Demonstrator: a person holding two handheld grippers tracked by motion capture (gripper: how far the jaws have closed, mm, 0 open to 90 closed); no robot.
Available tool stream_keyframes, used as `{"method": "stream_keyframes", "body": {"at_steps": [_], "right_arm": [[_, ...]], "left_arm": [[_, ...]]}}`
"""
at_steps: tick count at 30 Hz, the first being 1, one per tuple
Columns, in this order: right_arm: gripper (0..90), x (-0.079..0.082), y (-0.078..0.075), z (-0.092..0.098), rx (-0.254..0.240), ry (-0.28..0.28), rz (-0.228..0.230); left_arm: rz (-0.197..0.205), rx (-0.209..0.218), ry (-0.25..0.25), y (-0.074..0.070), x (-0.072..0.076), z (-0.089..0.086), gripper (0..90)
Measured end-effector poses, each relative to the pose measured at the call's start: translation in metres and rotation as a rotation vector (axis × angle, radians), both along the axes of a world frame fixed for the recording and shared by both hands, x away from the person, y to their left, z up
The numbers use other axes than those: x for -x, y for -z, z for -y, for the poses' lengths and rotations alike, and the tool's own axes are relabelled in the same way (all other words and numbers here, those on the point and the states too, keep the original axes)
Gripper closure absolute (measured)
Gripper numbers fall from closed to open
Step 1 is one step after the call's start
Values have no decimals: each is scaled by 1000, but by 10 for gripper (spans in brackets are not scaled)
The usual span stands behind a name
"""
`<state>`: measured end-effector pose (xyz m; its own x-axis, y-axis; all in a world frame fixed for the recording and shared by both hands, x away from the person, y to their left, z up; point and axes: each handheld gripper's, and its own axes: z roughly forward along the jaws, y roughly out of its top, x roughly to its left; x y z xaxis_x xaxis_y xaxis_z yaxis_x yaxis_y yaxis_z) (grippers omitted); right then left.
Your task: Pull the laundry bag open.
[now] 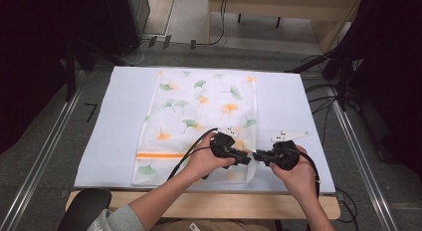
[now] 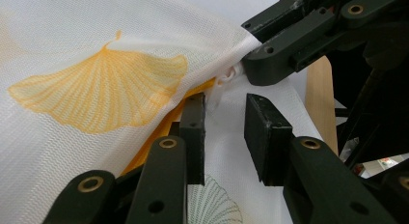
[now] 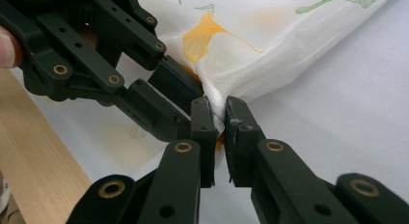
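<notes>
Right hand-held gripper [image 3: 219,137] on white leaf-printed mesh bag [image 3: 251,45]

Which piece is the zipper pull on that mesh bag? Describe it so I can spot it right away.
Start from the white table cover, then the leaf-printed mesh bag lying on it. At the bag's near right corner, where the two tools meet, a small white plastic pull sits at the end of the orange zipper band, just beside the right tool pinching the mesh. It is the one hard, glossy bit among soft fabric.
</notes>
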<state>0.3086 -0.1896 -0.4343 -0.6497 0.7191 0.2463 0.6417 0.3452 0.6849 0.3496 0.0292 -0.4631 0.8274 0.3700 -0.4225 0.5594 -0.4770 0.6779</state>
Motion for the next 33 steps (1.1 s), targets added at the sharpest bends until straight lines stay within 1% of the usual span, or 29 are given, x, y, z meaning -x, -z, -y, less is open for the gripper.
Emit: {"method": "stream_keyframes", "body": {"at_steps": [2, 6, 8, 10, 13, 15, 18, 19, 21, 26, 29, 30, 33], "right_arm": [[849, 0, 0, -1, -4, -5, -3], [849, 1, -1, -2, -9, -8, 0], [849, 1, -1, -2, -8, -10, 0], [849, 1, -1, -2, -9, -7, 0], [849, 1, -1, -1, -11, -10, -5], [849, 1, -1, -2, -11, -11, -5], [850, 1, -1, -2, -14, -11, -6], [850, 1, -1, -2, -15, -12, -7], [851, 1, -1, -2, -18, -15, -10], [851, 1, -1, -2, -20, -17, -14], [851, 2, -1, -2, -17, -18, -10], [851, 2, -2, -2, -20, -15, -12], [852, 2, -2, -1, -18, -14, -11]], "left_arm": [[17, -7, 2, 0, 0, 0, 716], [30, -6, -5, 0, 1, 2, 790], [39, -15, -3, 0, 2, 2, 811], [43, -11, -3, 0, 2, 3, 827], [33, -8, -3, 0, 3, 3, 879], [38, -8, -11, -1, 3, 3, 887], [28, -4, -6, -1, 1, 2, 875], [34, -1, -8, -1, 2, 2, 877], [36, -1, -15, -2, 2, 3, 900], [16, -6, -19, -3, 2, 2, 900], [13, 0, -17, -3, 1, 1, 900], [16, -1, -17, -3, 1, 1, 900], [8, -8, -20, -4, 2, 2, 900]]}}
